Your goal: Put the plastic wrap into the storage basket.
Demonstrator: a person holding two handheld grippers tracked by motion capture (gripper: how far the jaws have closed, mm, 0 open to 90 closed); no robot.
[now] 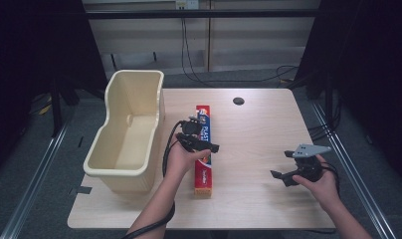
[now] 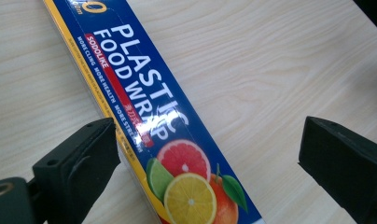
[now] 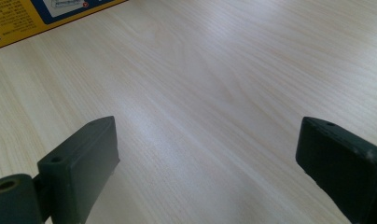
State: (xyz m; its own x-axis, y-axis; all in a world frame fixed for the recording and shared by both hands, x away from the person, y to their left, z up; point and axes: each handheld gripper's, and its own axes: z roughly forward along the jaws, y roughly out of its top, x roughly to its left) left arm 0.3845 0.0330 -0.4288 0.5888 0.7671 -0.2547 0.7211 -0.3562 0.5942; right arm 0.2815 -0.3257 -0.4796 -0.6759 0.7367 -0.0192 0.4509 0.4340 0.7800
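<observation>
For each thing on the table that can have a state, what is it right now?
Plastic food wrap box: closed, lying flat on the table.
Cream tub: upright, nothing in it.
Left hand-held gripper: open, jaws on either side of the box, not pressing it.
Right hand-held gripper: open over bare table, holding nothing.
</observation>
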